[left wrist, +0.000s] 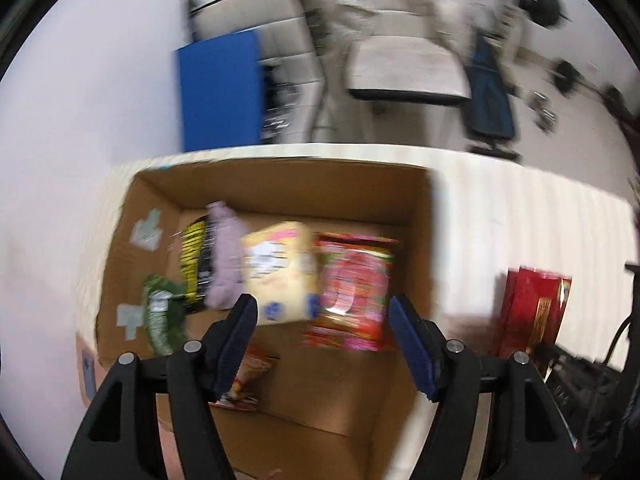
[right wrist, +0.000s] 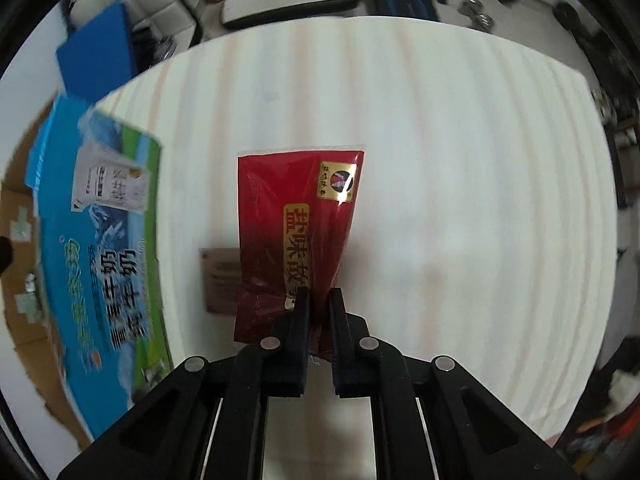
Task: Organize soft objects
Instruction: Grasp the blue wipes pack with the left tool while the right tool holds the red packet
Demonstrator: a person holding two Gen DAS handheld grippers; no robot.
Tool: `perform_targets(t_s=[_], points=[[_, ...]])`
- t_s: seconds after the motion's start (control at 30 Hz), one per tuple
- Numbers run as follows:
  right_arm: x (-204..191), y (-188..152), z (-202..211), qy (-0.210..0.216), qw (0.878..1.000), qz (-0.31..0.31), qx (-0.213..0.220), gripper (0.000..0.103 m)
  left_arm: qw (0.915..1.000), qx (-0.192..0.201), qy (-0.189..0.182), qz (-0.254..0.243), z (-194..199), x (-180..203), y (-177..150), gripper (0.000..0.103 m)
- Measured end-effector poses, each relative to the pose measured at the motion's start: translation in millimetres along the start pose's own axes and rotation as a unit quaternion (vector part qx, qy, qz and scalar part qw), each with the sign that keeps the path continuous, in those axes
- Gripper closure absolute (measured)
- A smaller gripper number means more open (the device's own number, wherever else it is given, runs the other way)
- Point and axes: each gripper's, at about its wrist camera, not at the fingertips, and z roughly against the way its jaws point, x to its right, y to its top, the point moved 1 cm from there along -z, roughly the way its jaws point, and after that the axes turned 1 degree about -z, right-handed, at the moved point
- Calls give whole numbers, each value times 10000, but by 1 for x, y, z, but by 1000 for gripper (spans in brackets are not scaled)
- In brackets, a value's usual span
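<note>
- Currently, the right gripper (right wrist: 319, 306) had its jaws drawn narrow on the near edge of the red packet (right wrist: 298, 220); the packet's far end pointed away over the table (right wrist: 460, 160), with a shadow under it, so it appeared lifted clear rather than resting.
- The left gripper (left wrist: 322, 326) had its jaws spread wide and held nothing; it was positioned above the near side of the cardboard box (left wrist: 280, 178).
- Just beyond the left jaws, inside the box, lay a yellow pouch (left wrist: 280, 276) and a red-and-pink pouch (left wrist: 352, 288) side by side, with a lilac soft item (left wrist: 226, 256), a black-and-yellow packet (left wrist: 196, 256) and a green packet (left wrist: 162, 312) toward the left wall. An orange packet (left wrist: 250, 376) lay nearer, partly hidden by the left finger.
- The box stood toward the left edge of the table; its printed blue flap (right wrist: 100, 240) showed in the right wrist view, well left of the red packet.
- Judged progress: most items were already boxed. The red packet was the only loose item visible on the table, gripped but not yet carried to the box.
- Motion blur in the left view prevented reading the labels.
</note>
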Motion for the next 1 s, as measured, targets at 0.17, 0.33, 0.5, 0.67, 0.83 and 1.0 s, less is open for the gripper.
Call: perform_targets(t_s=[0.17,0.33,0.5,0.67,0.83,1.0], points=[[72,-32,44,37,9987,-429,255,94,9869,-104,-818,-1384,24,79,-31,36],[190,-87,65,-85,9917,-1241,320,94,9524,-447,-1289,-2727,27,155,-94,36],[278,-158,56,1,9776,-2100,105,94,8879,-770,-1596,-4246,18,231,-160,36],[312,-206,39,97,9680,-2508,-67,94,8091,-809,-1655,-5581,2,288,-205,36],[323,-233,30,184,9644,-2634,-170,94,7496,-324,-1145,-6511,-3,322,-231,36],[327,-241,17,254,9614,-2724,-307,94,7464,-528,-1251,-6515,1,338,-238,36]])
